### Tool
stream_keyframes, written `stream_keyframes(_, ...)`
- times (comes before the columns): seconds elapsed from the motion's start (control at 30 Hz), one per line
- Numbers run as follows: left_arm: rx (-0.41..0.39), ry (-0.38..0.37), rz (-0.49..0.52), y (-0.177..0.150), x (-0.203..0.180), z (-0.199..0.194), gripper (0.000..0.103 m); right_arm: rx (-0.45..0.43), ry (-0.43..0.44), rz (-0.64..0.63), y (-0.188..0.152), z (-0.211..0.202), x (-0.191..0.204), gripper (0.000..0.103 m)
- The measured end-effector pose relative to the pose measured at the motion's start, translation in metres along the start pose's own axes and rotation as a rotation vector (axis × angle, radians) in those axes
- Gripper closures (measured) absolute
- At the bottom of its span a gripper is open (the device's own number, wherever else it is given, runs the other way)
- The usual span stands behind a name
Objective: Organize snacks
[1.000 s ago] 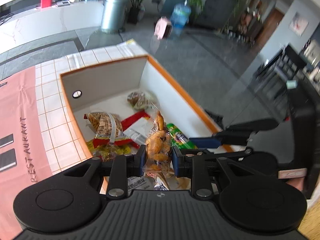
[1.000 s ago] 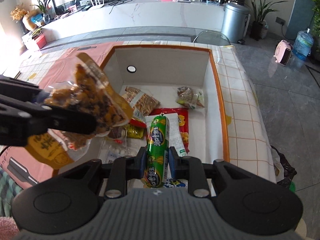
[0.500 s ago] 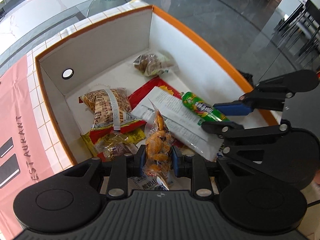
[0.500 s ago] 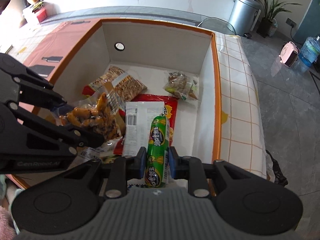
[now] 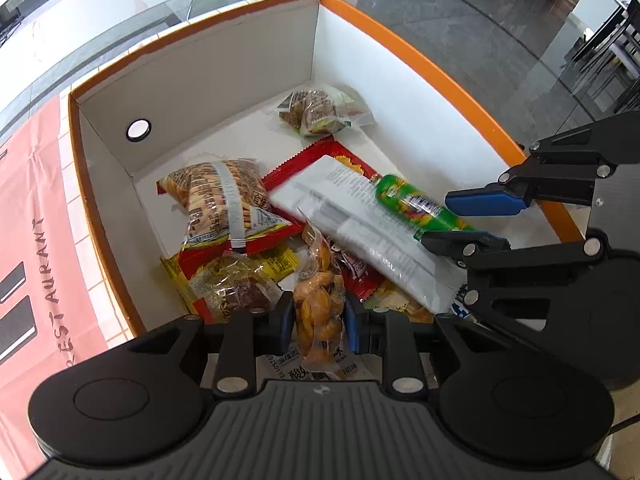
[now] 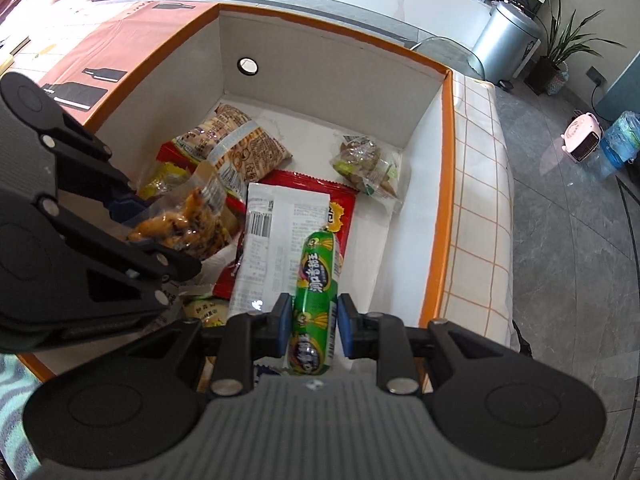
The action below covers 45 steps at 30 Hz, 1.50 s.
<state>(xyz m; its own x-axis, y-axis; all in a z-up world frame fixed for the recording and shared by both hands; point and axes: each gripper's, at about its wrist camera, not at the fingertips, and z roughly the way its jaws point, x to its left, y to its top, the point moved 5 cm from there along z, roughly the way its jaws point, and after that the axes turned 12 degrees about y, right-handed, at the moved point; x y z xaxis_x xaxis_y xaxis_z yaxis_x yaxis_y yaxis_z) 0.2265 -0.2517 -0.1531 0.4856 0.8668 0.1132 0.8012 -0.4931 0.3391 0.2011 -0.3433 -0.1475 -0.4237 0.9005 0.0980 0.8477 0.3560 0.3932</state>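
Two loaded grippers over the orange-rimmed box (image 5: 420,56) of snacks.

The left gripper (image 5: 318,318) has its jaws closed on a clear bag of orange snacks (image 5: 320,304); the right gripper (image 6: 314,320) clamps a green sausage (image 6: 316,300) — both held low inside the box. Beneath them lie a white packet (image 6: 276,232) on a red wrapper (image 6: 344,204), a striped cracker bag (image 5: 224,200) to the left, and a small clear bag (image 5: 316,112) near the far wall. The box sits on a tiled tabletop (image 6: 476,184).
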Motion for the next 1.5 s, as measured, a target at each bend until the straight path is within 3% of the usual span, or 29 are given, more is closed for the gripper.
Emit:
stream_keyframes(0.1, -0.020, -0.044, -0.003, -0.003, 0.000, -0.007, 0.059, 0.002, 0.002, 0.009, 0.001, -0.002, -0.001, 0.080)
stream_keyframes(0.37, -0.091, -0.096, -0.011, -0.011, 0.007, -0.047, 0.034, -0.020, -0.016, 0.025, 0.007, -0.029, -0.001, 0.051)
stream_keyframes(0.5, -0.191, -0.083, -0.073, -0.021, 0.029, -0.084, 0.033, -0.100, -0.024, 0.061, 0.009, -0.057, 0.005, 0.045)
stream_keyframes(0.63, -0.308, -0.015, -0.161, -0.038, 0.053, -0.119, 0.029, -0.208, 0.000, 0.164, 0.006, -0.084, 0.017, 0.042)
stream_keyframes(0.8, -0.406, 0.030, -0.308, -0.071, 0.078, -0.146, 0.029, -0.336, 0.014, 0.250, -0.006, -0.102, 0.057, 0.039)
stream_keyframes(1.0, -0.513, 0.140, -0.391, -0.100, 0.102, -0.168, 0.029, -0.430, -0.005, 0.295, -0.018, -0.109, 0.107, 0.030)
stream_keyframes(1.1, -0.518, 0.201, -0.433, -0.114, 0.113, -0.172, 0.029, -0.466, -0.033, 0.307, -0.022, -0.113, 0.127, 0.022)
stream_keyframes(1.27, -0.503, 0.223, -0.469, -0.133, 0.127, -0.168, 0.030, -0.522, -0.046, 0.330, -0.029, -0.114, 0.154, 0.022)
stream_keyframes(1.5, -0.526, 0.281, -0.426, -0.159, 0.130, -0.169, 0.030, -0.549, -0.081, 0.315, -0.037, -0.108, 0.177, 0.018)
